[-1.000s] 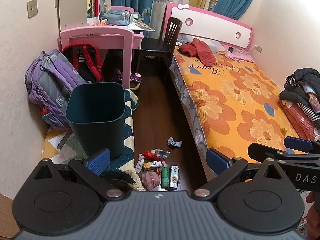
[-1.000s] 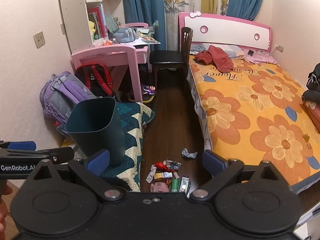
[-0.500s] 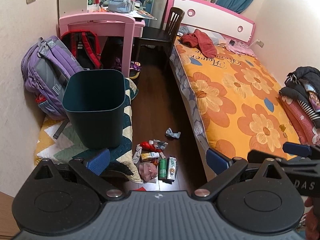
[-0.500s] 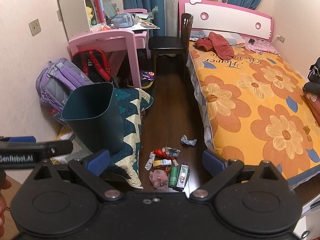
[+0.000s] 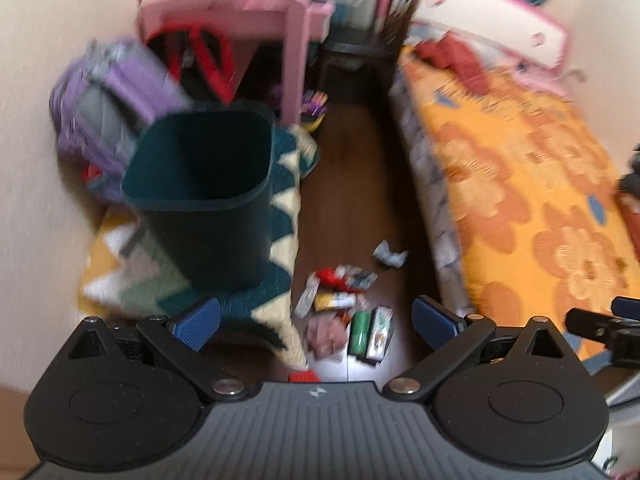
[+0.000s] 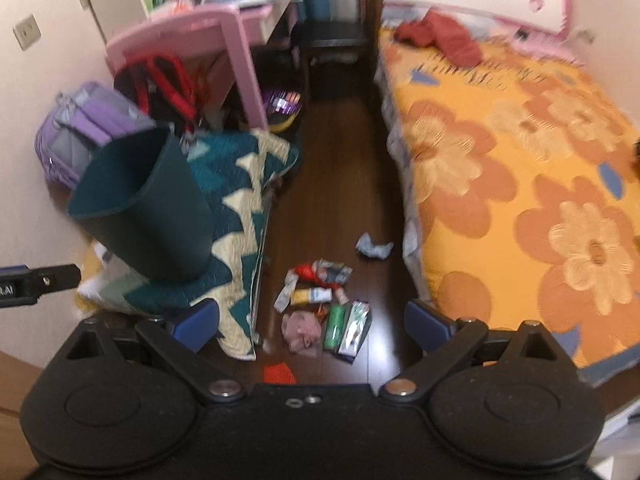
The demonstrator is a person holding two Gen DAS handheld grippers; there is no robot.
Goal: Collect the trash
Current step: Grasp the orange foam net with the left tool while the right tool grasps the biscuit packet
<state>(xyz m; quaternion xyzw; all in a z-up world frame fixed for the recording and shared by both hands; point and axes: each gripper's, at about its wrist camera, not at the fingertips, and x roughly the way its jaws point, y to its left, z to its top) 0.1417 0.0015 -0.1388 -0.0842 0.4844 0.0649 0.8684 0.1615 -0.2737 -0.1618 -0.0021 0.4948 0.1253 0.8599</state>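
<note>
A pile of trash (image 5: 344, 312) lies on the dark wood floor: wrappers, a green can (image 5: 359, 332), a small carton (image 5: 379, 333) and a pink crumpled piece. It also shows in the right wrist view (image 6: 320, 304). A crumpled grey paper (image 5: 389, 255) lies apart, nearer the bed. A dark teal bin (image 5: 204, 188) stands upright on a quilt to the left; it also shows in the right wrist view (image 6: 148, 208). My left gripper (image 5: 316, 320) and right gripper (image 6: 312, 320) are both open and empty, held high above the trash.
A bed with an orange flower cover (image 5: 520, 184) fills the right side. A pink desk (image 5: 240, 12), a dark chair (image 5: 360, 44) and backpacks (image 5: 116, 96) stand at the back left. A zigzag quilt (image 6: 240, 184) lies on the floor under the bin.
Both grippers have moved forward and tilted down toward the floor; the trash pile and bin look closer. Both views are motion blurred. Jaws stay open.
</note>
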